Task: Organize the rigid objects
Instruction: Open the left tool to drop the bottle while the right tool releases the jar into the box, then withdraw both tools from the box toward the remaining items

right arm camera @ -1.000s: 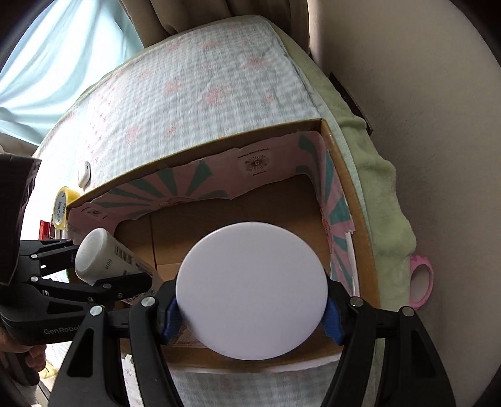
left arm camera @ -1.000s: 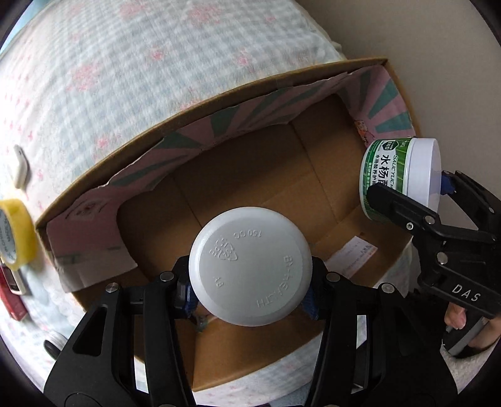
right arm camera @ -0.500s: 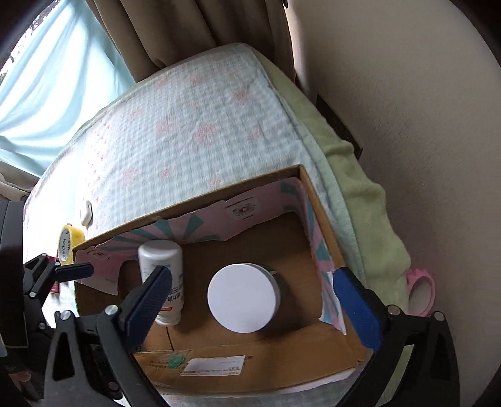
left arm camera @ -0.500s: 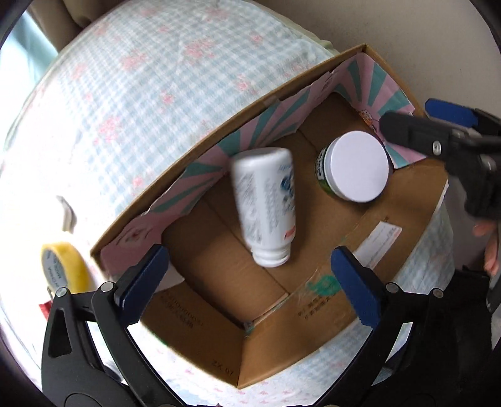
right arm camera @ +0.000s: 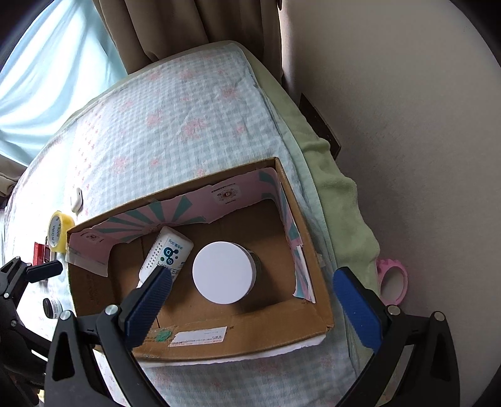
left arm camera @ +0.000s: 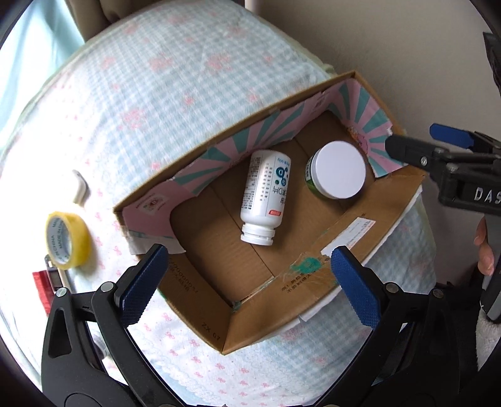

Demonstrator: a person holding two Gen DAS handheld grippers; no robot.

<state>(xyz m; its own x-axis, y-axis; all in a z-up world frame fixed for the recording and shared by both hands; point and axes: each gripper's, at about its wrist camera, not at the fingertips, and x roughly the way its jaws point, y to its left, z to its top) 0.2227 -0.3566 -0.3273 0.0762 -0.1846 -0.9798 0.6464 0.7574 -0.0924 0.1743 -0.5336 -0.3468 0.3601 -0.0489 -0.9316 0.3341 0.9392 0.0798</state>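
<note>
Box sits on a bed with a pale blue checked quilt printed with pink flowers. It's open-topped cardboard, with the inner walls lined in pink and teal striped paper and a shipping label on the near flap.

Inside: white bottle lying on its side, cap toward the near wall. Just beside it, a jar with a white lid and green label, standing upright. From the right wrist view, bottle and jar look near touching; can't tell if they do.

Left gripper is above the near edge of the box, jaws spread wide, holding nothing. Right gripper is likewise wide apart and empty, over the near wall. In the left view it shows at the right edge, off the box's right corner.

On the quilt left of the box: yellow tape roll, a small white item beyond it, and something red near the tape.

Room: beige wall on the right, a green blanket along that bed edge, and a pink ring against the wall. Brown curtain at the head, light blue curtain to the left.
</note>
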